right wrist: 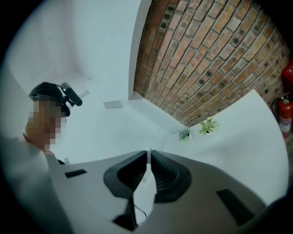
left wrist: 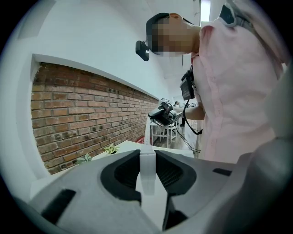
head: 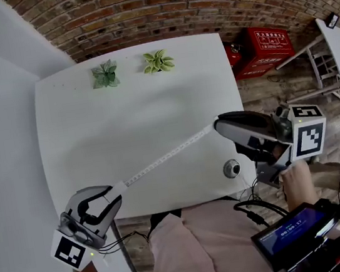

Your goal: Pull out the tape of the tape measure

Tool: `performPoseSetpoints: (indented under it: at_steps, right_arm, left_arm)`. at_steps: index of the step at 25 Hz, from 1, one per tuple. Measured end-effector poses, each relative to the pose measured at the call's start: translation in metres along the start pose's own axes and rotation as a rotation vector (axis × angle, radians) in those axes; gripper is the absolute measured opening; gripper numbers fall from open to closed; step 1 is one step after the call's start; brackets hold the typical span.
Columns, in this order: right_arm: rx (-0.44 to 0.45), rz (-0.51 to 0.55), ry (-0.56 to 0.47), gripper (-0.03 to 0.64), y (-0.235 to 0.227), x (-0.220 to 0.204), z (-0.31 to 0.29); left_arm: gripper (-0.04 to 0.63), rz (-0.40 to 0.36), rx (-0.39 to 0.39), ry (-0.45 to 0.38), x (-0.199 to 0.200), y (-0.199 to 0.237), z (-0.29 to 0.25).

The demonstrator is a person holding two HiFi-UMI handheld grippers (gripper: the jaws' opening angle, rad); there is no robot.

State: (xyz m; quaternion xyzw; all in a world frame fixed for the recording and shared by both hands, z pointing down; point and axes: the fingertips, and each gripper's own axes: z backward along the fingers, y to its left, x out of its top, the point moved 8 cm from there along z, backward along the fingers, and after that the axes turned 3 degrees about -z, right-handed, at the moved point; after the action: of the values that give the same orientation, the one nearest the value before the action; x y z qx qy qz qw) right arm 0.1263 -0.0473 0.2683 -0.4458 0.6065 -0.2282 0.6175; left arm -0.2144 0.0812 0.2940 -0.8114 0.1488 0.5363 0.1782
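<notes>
Head view: off the table's (head: 92,125) near-left corner, the left gripper (head: 116,192) is clamped on one end of the tape (head: 167,157); it stretches straight across the tabletop; the right gripper (head: 218,125) pinches its far end.

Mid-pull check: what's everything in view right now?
square white table: one, white, centre
white measuring tape: one, white, stretched diagonally above the table's near half
small potted plants: two, green and yellow-green, table's far edge
small round object: one, silver-grey, table's near edge, identity unclear
red box: one, red, floor by brick wall
dark screen device: one, black, lower right
left gripper: one, grey, lower left, shut on tape
right gripper: one, grey, right, shut on tape
</notes>
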Motion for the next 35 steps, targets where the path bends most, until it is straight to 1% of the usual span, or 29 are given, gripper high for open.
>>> performPoseSetpoints:
  at_steps: [7, 13, 21, 25, 35]
  right_arm:
    - [0.0, -0.002, -0.008, 0.035, 0.0, 0.0, 0.002]
    - [-0.012, 0.005, -0.01, 0.035, -0.002, 0.002, 0.005]
    - [-0.017, 0.003, -0.002, 0.035, -0.002, 0.002, 0.005]
    - [-0.031, 0.0, -0.023, 0.035, -0.005, 0.004, 0.01]
    - [-0.048, 0.006, -0.028, 0.035, -0.007, 0.007, 0.014]
  left_arm:
    - [0.1, -0.008, -0.016, 0.017, 0.0, -0.002, -0.001]
    - [0.1, 0.01, -0.022, 0.012, -0.003, -0.003, 0.0]
    - [0.1, 0.013, -0.014, 0.016, -0.002, -0.002, 0.004]
    - [0.1, 0.025, -0.003, 0.029, -0.005, -0.002, 0.008]
    - [0.1, 0.027, -0.013, 0.045, -0.007, -0.004, 0.014]
